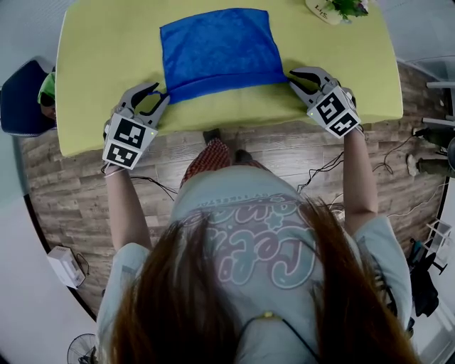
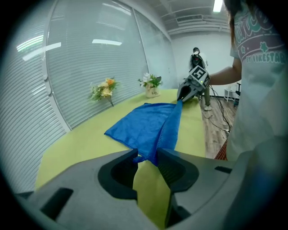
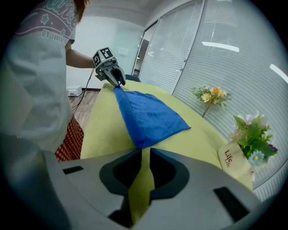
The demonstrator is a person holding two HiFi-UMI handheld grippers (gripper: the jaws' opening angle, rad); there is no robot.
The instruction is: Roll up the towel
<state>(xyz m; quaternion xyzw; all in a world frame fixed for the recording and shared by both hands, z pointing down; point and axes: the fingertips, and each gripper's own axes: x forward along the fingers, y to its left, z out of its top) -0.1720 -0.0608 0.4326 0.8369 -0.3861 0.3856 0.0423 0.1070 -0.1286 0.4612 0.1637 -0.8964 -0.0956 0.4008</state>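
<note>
1. My left claw has its jaws parted. The near left corner of the blue towel lies loose between the tips.
2. My right claw has its jaws apart by only a narrow gap. Its tips are just at the towel's near right corner, gripping nothing.
3. The towel lies spread on the yellow-green table, close to the near edge, and its near hem looks turned over in a narrow fold.
4. A small pot of flowers stands at the table's far right corner.

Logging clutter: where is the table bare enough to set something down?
Bare: table left of the towel, and right of it short of the flower pot. Crowded: near edge, left gripper and right gripper at towel corners.
</note>
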